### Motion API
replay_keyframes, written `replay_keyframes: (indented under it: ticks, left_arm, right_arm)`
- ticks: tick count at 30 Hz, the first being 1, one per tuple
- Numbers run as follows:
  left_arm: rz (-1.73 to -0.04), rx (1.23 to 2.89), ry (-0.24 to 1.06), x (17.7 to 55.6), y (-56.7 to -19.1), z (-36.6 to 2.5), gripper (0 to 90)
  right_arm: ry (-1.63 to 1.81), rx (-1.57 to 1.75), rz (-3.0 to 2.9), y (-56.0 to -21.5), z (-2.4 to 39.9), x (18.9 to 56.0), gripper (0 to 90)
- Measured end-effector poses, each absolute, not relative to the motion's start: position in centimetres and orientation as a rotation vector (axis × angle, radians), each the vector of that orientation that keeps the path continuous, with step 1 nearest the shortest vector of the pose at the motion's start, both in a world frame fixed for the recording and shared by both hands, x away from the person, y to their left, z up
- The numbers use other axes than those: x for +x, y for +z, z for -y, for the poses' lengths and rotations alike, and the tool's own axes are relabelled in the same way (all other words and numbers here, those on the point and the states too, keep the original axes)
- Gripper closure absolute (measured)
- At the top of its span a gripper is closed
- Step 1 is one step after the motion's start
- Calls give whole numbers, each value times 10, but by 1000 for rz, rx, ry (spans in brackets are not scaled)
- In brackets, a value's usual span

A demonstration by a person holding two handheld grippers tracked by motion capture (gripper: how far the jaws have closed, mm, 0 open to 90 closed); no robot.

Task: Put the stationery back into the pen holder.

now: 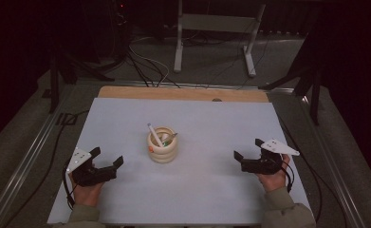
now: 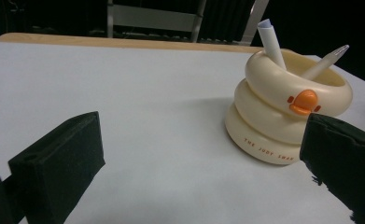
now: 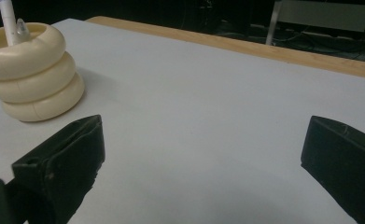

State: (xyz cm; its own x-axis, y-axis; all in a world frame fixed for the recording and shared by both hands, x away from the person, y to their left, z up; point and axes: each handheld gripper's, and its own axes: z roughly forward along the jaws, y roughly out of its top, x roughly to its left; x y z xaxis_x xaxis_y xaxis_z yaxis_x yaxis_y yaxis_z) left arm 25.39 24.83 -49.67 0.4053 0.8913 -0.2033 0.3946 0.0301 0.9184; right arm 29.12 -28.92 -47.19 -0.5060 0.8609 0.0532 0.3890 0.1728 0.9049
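Two wide-open, empty grippers, left gripper [image 1: 109, 158] and right gripper [image 1: 247, 148], flank the pen holder [image 1: 162, 145], whose orange beak [image 2: 303, 102] faces left.

Your left gripper [image 1: 106, 159]: black body, two blocky black jaws with matte, slightly rough pads; white plate with small dots on top
Your right gripper [image 1: 248, 151]: same black build, with a pale grey three-cornered plate on top
Cables: a thin black one trails from each gripper past your wrist
Your sleeves [image 1: 287, 209]: olive-grey cloth, cuffs ending at the wrists
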Motion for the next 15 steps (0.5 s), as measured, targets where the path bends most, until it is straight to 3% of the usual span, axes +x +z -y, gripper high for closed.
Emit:
replay_keyframes:
  ticks: [15]
  left_arm:
    - [-1156, 1568, 582, 252, -495, -245, 1]
  right_arm:
    - [1346, 1130, -1941, -478, 302, 282, 0]
